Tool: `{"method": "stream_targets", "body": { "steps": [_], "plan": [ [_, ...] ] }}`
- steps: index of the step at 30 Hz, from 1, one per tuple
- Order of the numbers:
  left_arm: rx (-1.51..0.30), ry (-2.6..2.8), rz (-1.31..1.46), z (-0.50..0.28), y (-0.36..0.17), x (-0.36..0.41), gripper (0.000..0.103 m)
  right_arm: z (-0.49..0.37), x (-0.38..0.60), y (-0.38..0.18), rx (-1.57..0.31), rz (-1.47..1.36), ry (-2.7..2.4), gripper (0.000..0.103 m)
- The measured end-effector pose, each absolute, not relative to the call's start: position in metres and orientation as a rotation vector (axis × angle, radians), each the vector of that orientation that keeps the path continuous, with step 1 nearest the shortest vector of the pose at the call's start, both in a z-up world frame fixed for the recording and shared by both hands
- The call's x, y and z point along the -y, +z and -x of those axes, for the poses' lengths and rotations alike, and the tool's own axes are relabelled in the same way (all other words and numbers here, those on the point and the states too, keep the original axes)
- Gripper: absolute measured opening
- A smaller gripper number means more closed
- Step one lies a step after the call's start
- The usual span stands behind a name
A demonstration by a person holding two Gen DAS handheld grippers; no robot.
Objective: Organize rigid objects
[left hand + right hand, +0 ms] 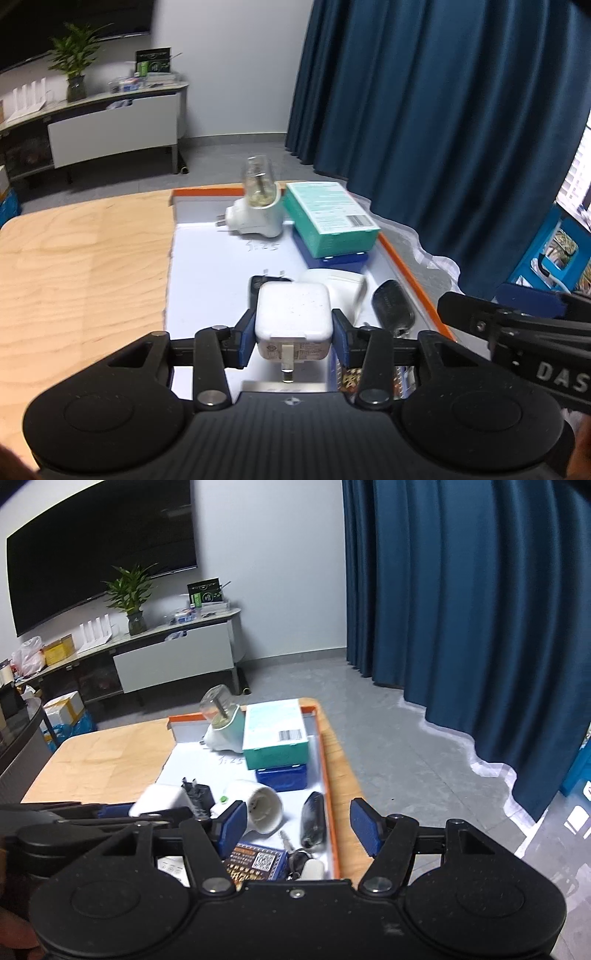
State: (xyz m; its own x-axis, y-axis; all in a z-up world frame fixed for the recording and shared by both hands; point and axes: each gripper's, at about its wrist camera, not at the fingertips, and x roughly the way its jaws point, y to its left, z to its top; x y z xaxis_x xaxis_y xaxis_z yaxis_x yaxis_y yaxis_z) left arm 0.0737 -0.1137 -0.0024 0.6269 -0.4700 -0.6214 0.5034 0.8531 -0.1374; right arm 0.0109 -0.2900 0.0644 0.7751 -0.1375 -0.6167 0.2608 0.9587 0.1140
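My left gripper [293,338] is shut on a white square charger [293,315], prongs toward the camera, held above the orange-rimmed tray [413,266]. The charger also shows in the right wrist view [160,799]. My right gripper [298,823] is open and empty, above the tray's near right part. In the tray lie a white lamp socket [263,805], a black plug adapter [197,794], a dark key fob [314,821], a teal box [275,734] on a blue box [282,777], and a white plug-in device with a glass bulb [221,723].
The tray [328,775] sits on a wooden table [81,251]. A patterned box [258,862] and keys [295,856] lie at the tray's near end. A blue curtain [461,609] hangs to the right. A TV cabinet [166,657] stands across the floor.
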Motion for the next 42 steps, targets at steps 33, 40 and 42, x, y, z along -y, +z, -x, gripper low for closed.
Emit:
{"method": "stream_targets", "body": {
  "steps": [33, 40, 42],
  "plan": [
    [-0.699, -0.3, -0.124, 0.021, 0.035, 0.067, 0.103, 0.061, 0.269, 0.086, -0.722, -0.173, -0.16, 0.089],
    [-0.707, -0.284, -0.128, 0.022, 0.03, 0.067, 0.103, 0.063, 0.27, 0.081, -0.734, -0.186, -0.15, 0.089],
    [-0.71, -0.282, -0.129, 0.022, 0.029, 0.067, 0.103, 0.063, 0.27, 0.08, -0.737, -0.184, -0.145, 0.089]
  ]
}}
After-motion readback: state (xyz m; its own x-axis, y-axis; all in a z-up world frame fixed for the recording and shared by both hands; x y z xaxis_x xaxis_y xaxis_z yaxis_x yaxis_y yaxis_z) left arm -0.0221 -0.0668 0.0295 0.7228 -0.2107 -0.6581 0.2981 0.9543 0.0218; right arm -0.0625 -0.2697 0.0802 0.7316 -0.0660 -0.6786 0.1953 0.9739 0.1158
